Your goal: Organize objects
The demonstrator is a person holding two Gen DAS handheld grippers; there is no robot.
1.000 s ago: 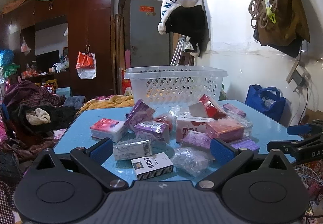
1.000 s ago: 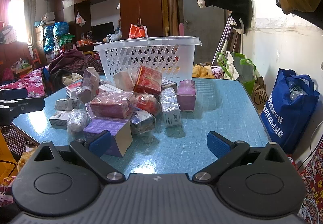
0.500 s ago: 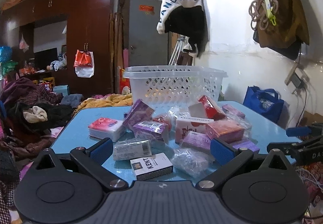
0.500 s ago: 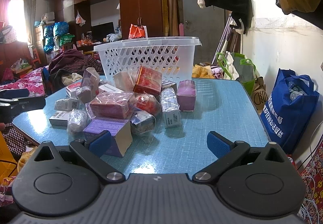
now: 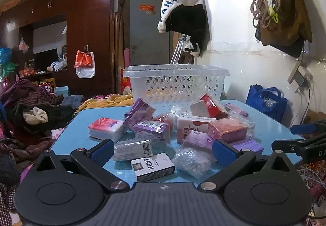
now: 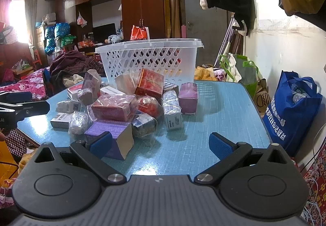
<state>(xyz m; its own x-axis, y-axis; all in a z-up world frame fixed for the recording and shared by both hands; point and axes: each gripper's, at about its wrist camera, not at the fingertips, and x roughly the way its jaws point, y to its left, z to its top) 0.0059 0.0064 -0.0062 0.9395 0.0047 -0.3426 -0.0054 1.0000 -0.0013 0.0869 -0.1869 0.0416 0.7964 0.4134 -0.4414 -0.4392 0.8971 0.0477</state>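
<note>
Small packaged boxes and packets, heaped loose on the light blue textured tabletop, directly in front of the white perforated plastic basket standing at the table's far side. Items I can pick out: white KENT cigarette pack lying flat at the near edge; white barcoded carton in clear wrap just behind it; crumpled clear plastic packet to its right; pink-and-white tissue pack at the left of the heap; red box in clear film near the middle; purple box with a grey end flap closest to my right tool; upright purple carton at the heap's right side.

My left gripper: level, pointing across the near table edge at the heap, blue-padded fingers spread wide, nothing between them. The KENT pack lies between the fingers in view; I cannot tell whether they reach it.

My right gripper: level, fingers likewise spread and empty, aimed at bare tabletop right of the heap; its left pad overlaps the purple box in view.
</note>
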